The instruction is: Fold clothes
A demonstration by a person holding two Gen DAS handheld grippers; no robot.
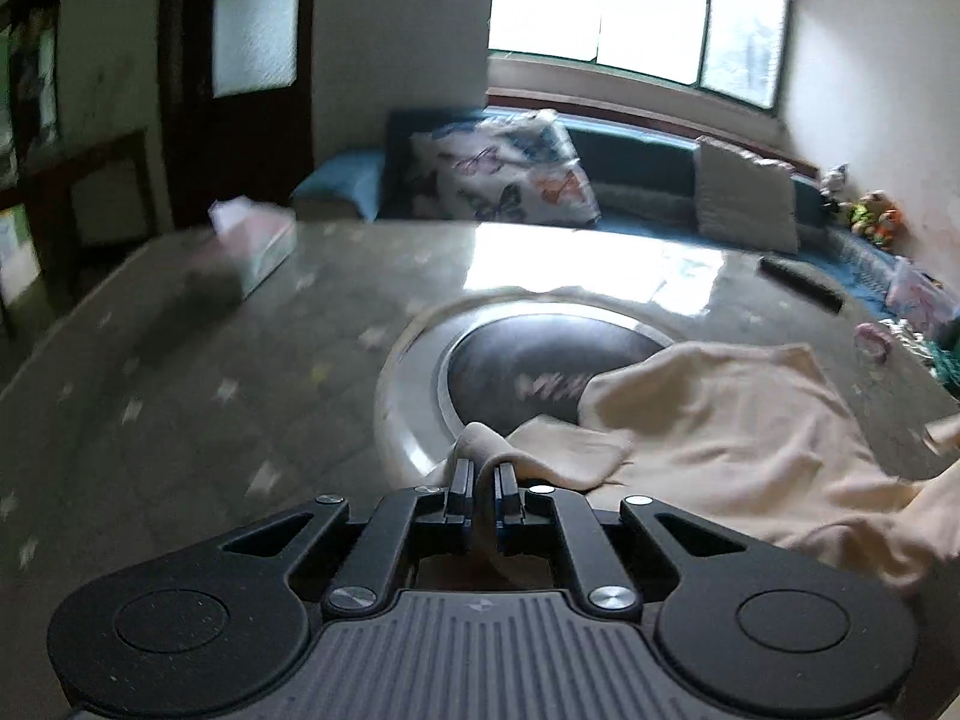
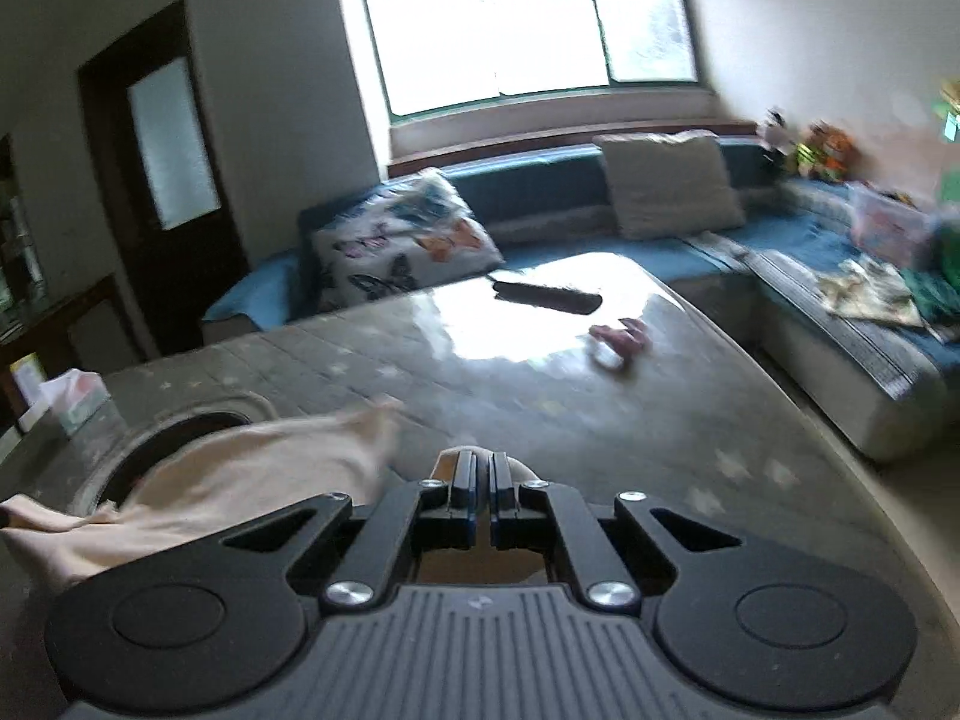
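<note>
Left wrist view: left gripper (image 1: 483, 471) clenched on an edge of the cream garment (image 1: 738, 438) sprawled toward 3 o'clock on the table (image 1: 198, 396), right gripper (image 2: 483, 471) likewise clamped on cream cloth; advised: both edges level, taut, released together.

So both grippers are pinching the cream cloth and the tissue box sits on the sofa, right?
Not quite. The tissue box sits on the table, as the left wrist view shows. Both the left gripper and right gripper do pinch the cream cloth.
</note>
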